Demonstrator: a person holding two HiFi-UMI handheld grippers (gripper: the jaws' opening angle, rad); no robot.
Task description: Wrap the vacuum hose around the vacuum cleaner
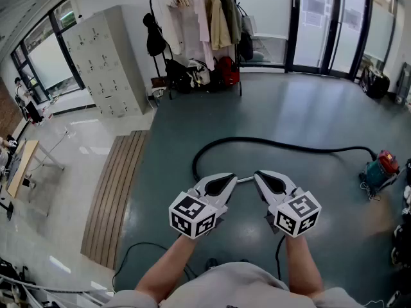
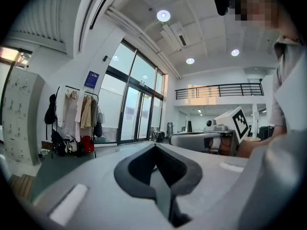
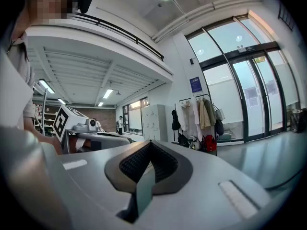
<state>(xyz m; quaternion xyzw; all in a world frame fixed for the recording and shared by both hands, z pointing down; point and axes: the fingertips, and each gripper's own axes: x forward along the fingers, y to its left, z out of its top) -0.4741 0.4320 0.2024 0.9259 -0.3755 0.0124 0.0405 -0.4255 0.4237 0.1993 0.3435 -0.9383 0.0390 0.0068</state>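
The black vacuum hose (image 1: 276,145) lies in a long curve on the dark floor, running right to the teal and red vacuum cleaner (image 1: 380,170). Both grippers are held level above the floor, nearer to me than the hose's left loop. My left gripper (image 1: 232,179) is shut with nothing in it; its jaws meet at a point (image 2: 154,145). My right gripper (image 1: 258,174) is also shut and empty (image 3: 150,142). The two tips nearly face each other. A short pale bar shows between them in the head view; I cannot tell what it is.
A clothes rack (image 1: 199,18) with bags beneath it stands at the back, grey lockers (image 1: 106,63) to its left. Glass doors (image 1: 321,24) line the far wall. A wooden strip (image 1: 115,194) borders the floor on the left. A thin black cable (image 1: 138,249) lies near my feet.
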